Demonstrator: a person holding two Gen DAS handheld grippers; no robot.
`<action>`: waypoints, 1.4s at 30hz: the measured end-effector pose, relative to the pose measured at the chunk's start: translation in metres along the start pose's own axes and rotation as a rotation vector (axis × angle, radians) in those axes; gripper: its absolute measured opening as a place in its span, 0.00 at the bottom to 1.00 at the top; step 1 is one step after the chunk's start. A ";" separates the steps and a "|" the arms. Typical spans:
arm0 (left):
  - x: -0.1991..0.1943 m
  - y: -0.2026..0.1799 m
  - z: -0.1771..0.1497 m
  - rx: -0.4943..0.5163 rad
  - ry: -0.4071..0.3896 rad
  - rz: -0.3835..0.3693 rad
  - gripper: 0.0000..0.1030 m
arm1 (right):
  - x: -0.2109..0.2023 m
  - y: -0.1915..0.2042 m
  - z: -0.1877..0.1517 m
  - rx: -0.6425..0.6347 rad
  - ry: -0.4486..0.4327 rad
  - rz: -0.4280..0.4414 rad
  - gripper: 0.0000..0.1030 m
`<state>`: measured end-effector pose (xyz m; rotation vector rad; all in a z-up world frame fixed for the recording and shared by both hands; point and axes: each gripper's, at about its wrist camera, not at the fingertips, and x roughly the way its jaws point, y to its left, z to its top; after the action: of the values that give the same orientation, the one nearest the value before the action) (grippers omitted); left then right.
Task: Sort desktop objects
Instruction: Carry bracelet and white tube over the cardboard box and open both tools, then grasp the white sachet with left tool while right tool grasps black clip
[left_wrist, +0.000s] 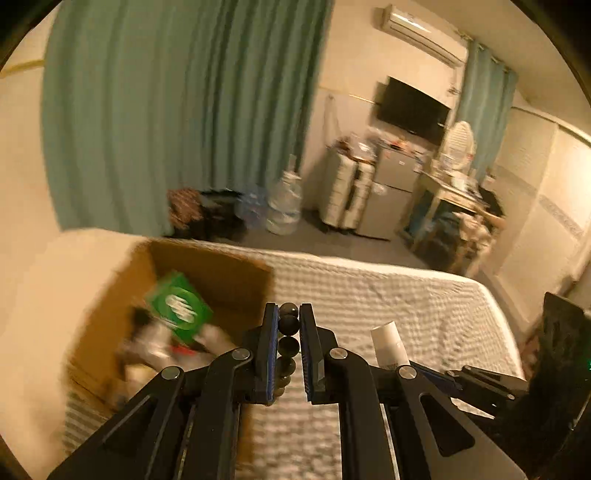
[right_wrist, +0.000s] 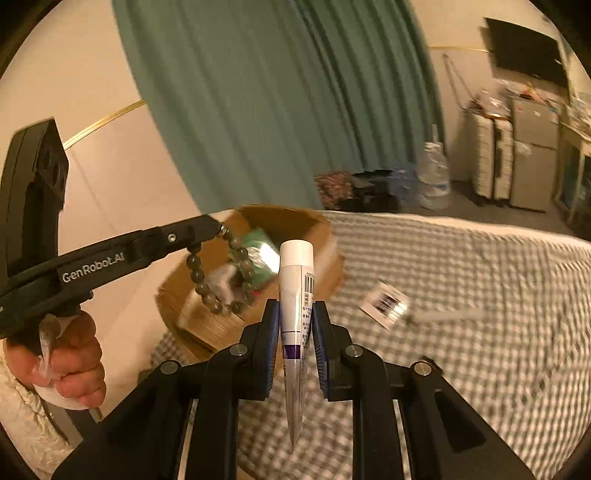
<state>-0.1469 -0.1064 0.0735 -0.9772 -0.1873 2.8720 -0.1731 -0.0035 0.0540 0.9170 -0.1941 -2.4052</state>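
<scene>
Left wrist view: left gripper (left_wrist: 288, 314) clamped on a bead bracelet (left_wrist: 288, 334), above the bed (left_wrist: 406, 306) beside an open cardboard box (left_wrist: 207, 273) holding a green packet (left_wrist: 179, 306). Right wrist view: right gripper (right_wrist: 295, 314) pinching a white tube (right_wrist: 295, 280) — cap up, over the bed near the box; a small label card (right_wrist: 386, 302) lies on the cover.

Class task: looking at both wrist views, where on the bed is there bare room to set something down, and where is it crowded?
Bare: the checked bedspread right of the cardboard box, beyond the barcoded packet. Crowded: inside the box, with the green packet and white items.
</scene>
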 end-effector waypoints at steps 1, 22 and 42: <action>0.002 0.013 0.004 -0.006 0.009 0.024 0.10 | 0.011 0.007 0.005 0.003 0.006 0.019 0.17; 0.043 0.101 -0.025 -0.053 0.159 0.273 0.92 | 0.067 0.014 0.043 -0.035 -0.041 -0.130 0.70; 0.038 -0.084 -0.045 0.101 0.121 0.142 1.00 | -0.088 -0.089 -0.017 -0.017 -0.143 -0.358 0.70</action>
<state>-0.1445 -0.0142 0.0285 -1.1851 0.0386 2.9008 -0.1476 0.1195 0.0631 0.8285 -0.0653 -2.8007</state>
